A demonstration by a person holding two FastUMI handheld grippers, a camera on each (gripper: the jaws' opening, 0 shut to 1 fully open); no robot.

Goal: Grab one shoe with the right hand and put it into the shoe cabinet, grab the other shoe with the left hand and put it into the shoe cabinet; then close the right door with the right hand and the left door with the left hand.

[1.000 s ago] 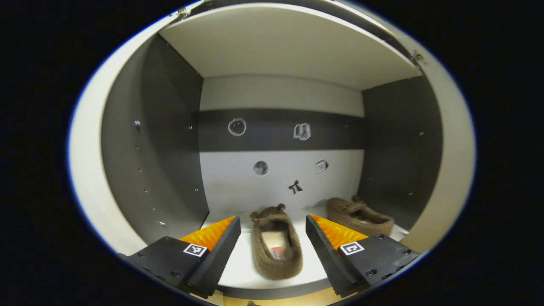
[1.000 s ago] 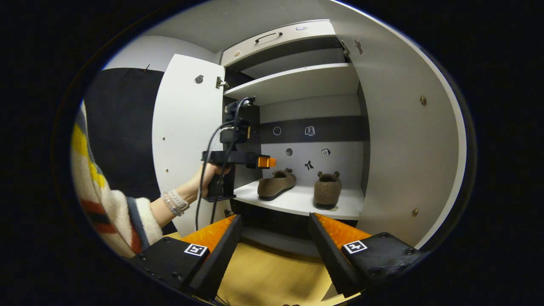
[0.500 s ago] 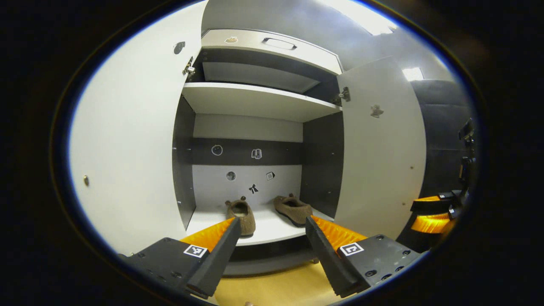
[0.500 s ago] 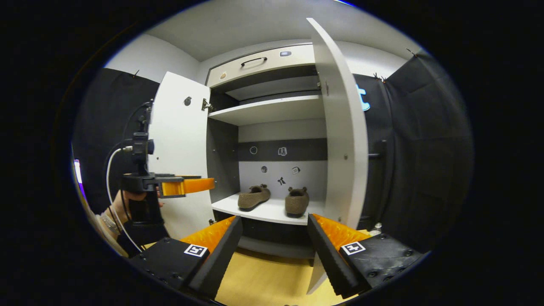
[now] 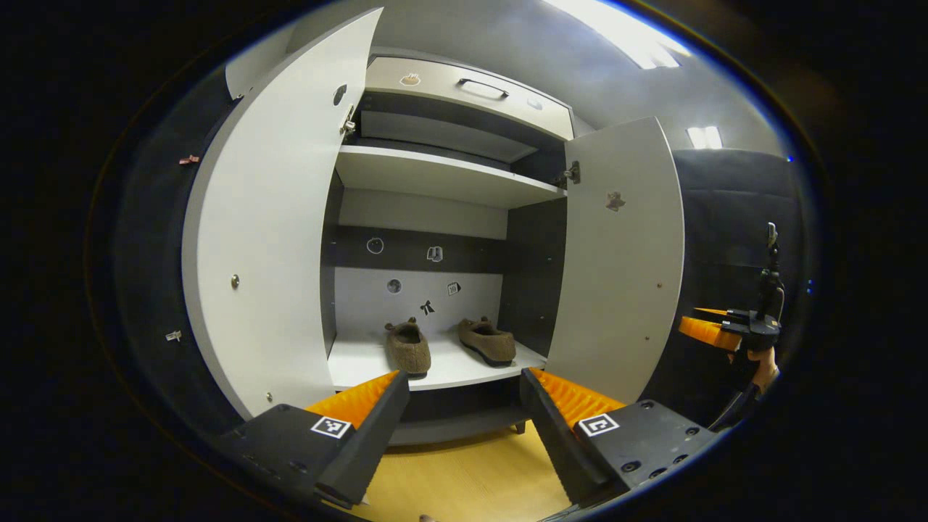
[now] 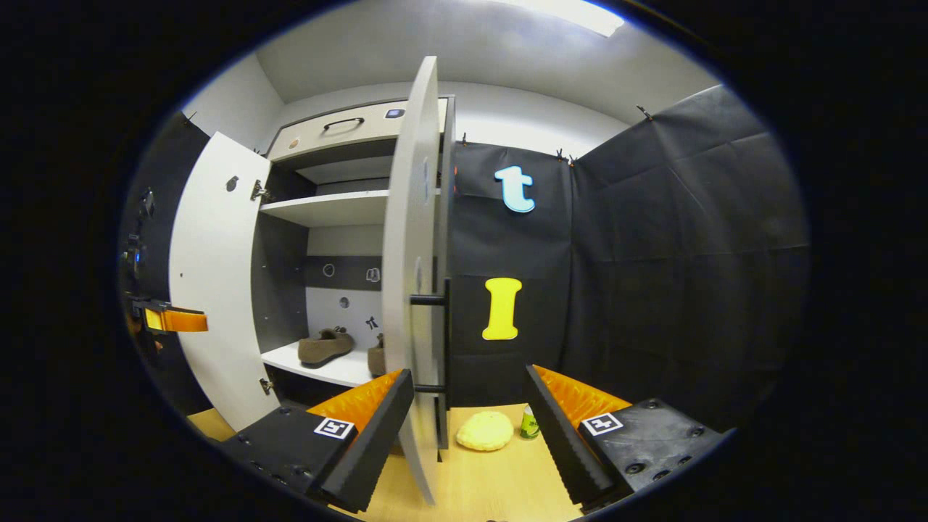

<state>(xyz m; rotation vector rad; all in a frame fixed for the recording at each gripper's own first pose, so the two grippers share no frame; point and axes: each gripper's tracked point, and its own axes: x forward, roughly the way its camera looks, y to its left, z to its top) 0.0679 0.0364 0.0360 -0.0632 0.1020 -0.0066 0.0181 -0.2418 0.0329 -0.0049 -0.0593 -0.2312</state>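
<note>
Booth w/ shoe cabinet (image 5: 442, 174): 2 shoes (image 5: 408, 349) lie on its shelf. Both tools, right tool (image 6: 467, 406) and left tool (image 5: 459, 409), are open, empty. Next, I think: right tool pushes right door (image 6: 409, 290) shut.

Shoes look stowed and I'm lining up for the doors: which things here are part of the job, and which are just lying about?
Job:
two brown shoes on the cabinet shelf
right door, open
left door, open

Lying about:
yellow pad on the floor
small green can beside it
</note>
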